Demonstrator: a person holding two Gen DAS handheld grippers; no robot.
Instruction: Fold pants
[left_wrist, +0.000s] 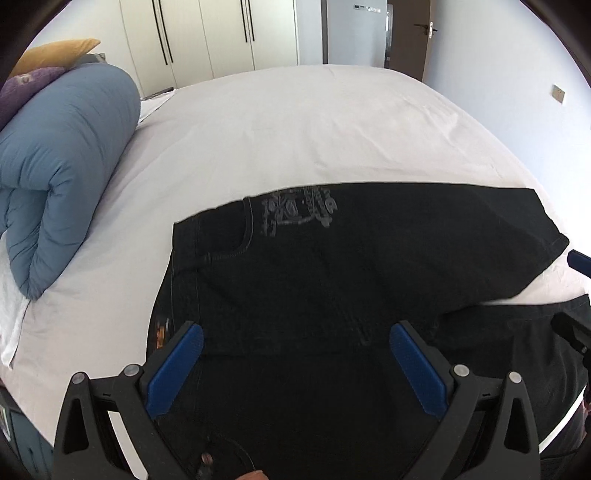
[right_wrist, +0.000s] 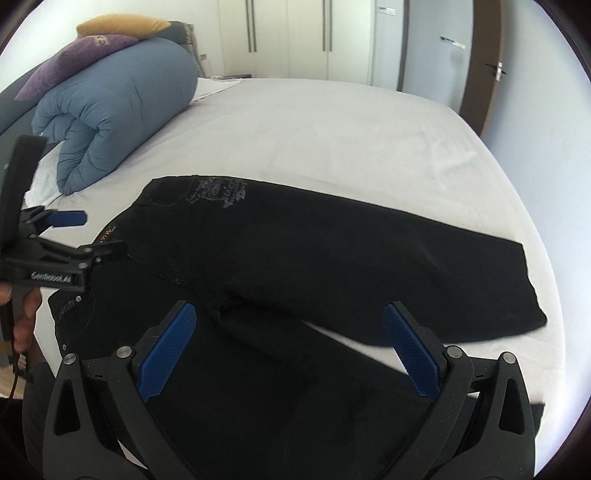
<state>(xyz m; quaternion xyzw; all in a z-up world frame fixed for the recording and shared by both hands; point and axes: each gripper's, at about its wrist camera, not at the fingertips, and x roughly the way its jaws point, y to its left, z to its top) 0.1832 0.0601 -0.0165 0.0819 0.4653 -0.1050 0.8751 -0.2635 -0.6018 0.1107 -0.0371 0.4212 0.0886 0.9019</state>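
Black pants (left_wrist: 351, 266) lie spread on a white bed (left_wrist: 295, 122), waistband at the left, a grey print near the far pocket. One leg reaches right to a hem (right_wrist: 532, 295); the other runs toward the near edge (right_wrist: 295, 387). My left gripper (left_wrist: 295, 343) is open, low over the waist area. It also shows in the right wrist view (right_wrist: 99, 236), at the waistband, held by a hand. My right gripper (right_wrist: 290, 325) is open above the crotch where the legs split. Its blue pad shows at the right edge of the left wrist view (left_wrist: 580, 260).
A rolled blue duvet (left_wrist: 59, 170) lies along the bed's left side with purple and yellow pillows (right_wrist: 88, 48) behind it. White wardrobes (left_wrist: 221, 37) and a door (right_wrist: 484, 62) stand beyond the bed. The bed's right edge (right_wrist: 524, 177) drops off near the hem.
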